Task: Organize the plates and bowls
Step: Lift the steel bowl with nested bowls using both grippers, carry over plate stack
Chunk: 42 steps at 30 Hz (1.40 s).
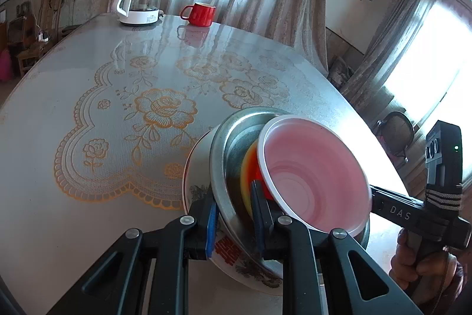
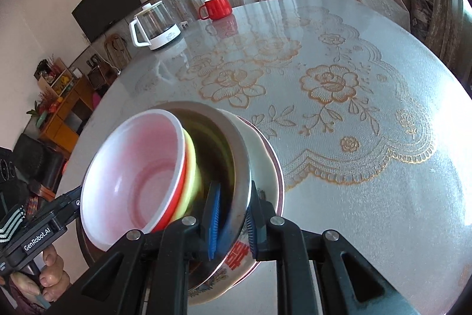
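While both grippers clamp opposite sides of the same nested stack, the whole lot hangs tilted just above the table [image 1: 88,220], so the next move depends on where that stack sits vs. the surface: it's near the table's near edge, rims tipped up toward the cameras, stacking axis leaning rather than vertical.

Left gripper [image 1: 234,214]: narrow, pinched on the rim of the metal bowl [image 1: 224,155] w/ the porcelain bowl [image 1: 194,167] outside it; one blue pad inside, one outside. Right gripper [image 2: 231,222]: same pinch from the other side, pads either side of the metal + porcelain walls. Neither hand is nearer; they share the load approx. equally.

Stack, outer to inner:
- porcelain bowl, white glaze, red character + dark floral print, smooth and heavy-looking
- metal bowl, dull steel, thin wide rim
- yellow bowl [image 2: 191,167], plastic, only its rim shows
- red bowl [image 2: 178,185], plastic, white inside, glowing pink in the backlight; it sits proud of the rest, loose-looking

Judgement: inner plastic bowls aren't gripped, so more tilt could let them slide out. Level first, then lower.

Well apart at the far side: red mug [image 1: 200,14], glass kettle [image 1: 141,0]. Table is glossy over a lace rose pattern, prob. slippery.
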Each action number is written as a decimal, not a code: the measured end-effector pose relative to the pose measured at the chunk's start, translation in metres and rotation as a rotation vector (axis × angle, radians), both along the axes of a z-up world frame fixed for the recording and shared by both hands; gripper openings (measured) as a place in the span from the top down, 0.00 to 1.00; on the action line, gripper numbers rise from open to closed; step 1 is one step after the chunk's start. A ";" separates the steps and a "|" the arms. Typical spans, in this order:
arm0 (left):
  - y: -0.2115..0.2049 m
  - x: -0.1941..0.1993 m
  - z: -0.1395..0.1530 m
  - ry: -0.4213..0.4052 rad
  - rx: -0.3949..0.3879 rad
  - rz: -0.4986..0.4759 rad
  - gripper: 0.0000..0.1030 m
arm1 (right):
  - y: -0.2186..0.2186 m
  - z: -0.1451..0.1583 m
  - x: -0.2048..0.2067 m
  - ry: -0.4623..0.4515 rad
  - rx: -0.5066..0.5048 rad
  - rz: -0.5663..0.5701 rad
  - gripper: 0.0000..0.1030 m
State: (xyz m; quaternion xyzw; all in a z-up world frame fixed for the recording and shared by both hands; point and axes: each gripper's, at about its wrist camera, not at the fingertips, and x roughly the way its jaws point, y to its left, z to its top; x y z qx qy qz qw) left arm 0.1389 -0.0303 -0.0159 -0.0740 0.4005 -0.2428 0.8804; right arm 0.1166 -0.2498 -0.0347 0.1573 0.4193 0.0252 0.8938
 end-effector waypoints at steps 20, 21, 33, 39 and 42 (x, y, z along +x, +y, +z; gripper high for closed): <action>-0.004 -0.007 0.001 -0.011 0.049 0.023 0.79 | 0.002 0.003 -0.004 -0.006 0.012 -0.002 0.83; -0.005 -0.007 0.001 -0.011 0.051 0.025 0.78 | 0.001 0.003 -0.005 -0.006 0.018 -0.002 0.83; -0.002 -0.012 0.002 -0.027 0.054 0.034 0.77 | 0.001 0.007 -0.018 -0.015 0.046 -0.005 0.79; -0.001 -0.014 0.002 -0.035 0.054 0.040 0.77 | 0.001 0.008 -0.026 -0.025 0.067 -0.004 0.81; -0.002 -0.017 0.003 -0.047 0.060 0.045 0.77 | 0.007 0.008 -0.027 -0.036 0.032 -0.012 0.82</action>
